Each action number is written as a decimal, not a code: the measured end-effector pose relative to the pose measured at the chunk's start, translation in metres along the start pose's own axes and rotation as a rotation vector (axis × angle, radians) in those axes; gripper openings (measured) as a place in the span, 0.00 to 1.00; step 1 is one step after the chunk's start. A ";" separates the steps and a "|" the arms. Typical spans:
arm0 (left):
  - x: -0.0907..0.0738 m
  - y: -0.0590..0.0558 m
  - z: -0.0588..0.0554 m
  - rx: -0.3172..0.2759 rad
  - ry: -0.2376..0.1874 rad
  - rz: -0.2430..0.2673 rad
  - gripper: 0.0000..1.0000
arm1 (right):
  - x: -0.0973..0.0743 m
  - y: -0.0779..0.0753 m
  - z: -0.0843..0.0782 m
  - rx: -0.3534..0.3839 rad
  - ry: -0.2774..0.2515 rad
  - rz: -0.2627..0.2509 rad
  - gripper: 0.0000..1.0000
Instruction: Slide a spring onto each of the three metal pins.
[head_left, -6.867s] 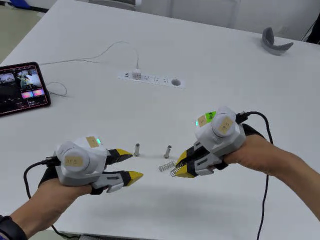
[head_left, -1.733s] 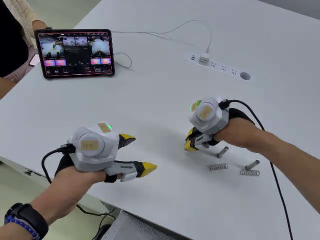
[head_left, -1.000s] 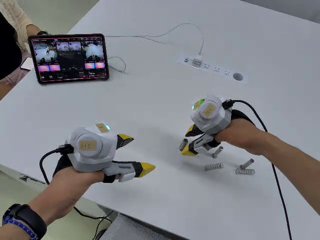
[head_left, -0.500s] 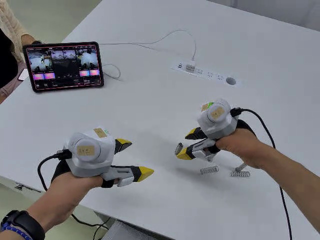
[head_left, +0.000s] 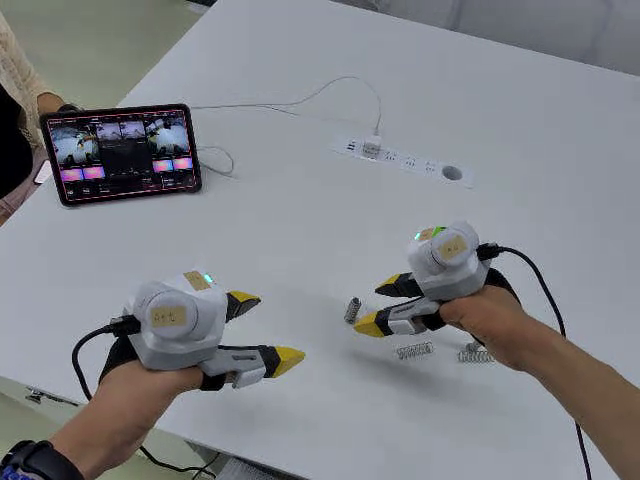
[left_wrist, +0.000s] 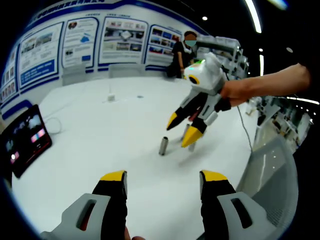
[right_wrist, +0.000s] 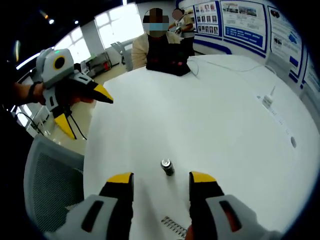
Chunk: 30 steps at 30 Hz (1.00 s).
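1. Two yellow-tipped jaws of the left gripper (head_left: 268, 327) stand wide apart with nothing between them, held over the near left part of the white table (head_left: 300, 230).
2. Two loose springs lie flat on the near right. The left spring (head_left: 414, 350) lies in the open, and the right spring (head_left: 476, 354) is partly tucked under the person's right hand (head_left: 497, 320).
3. Just beyond them the right gripper (head_left: 376, 307) hovers low, jaws apart and empty, tips pointing left.
4. One upright metal pin (head_left: 352, 310) stands just left of those tips, touching neither. It looks ribbed, but I cannot tell whether a spring sits on it.
5. Far left sits a lit tablet (head_left: 120, 152). At far centre a power strip (head_left: 400, 160) trails a white cable (head_left: 290, 100).
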<state>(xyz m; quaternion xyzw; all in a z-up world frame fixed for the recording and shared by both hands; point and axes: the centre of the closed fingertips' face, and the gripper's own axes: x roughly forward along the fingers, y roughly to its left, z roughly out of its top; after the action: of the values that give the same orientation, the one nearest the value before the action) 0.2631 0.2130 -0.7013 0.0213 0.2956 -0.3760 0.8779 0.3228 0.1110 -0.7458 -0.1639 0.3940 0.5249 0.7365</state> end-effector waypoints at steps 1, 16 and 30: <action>0.000 0.000 0.000 0.000 0.000 0.001 0.60 | -0.002 0.001 0.000 0.006 -0.012 -0.003 0.46; 0.002 -0.001 0.004 0.002 -0.003 0.003 0.60 | -0.031 0.006 -0.007 0.082 -0.127 -0.089 0.52; 0.009 -0.007 0.008 0.019 0.002 -0.012 0.60 | -0.052 0.017 -0.036 0.167 -0.175 -0.147 0.56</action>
<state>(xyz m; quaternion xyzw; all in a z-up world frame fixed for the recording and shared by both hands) 0.2673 0.2002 -0.6980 0.0281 0.2929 -0.3842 0.8751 0.2858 0.0607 -0.7269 -0.0837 0.3575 0.4472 0.8156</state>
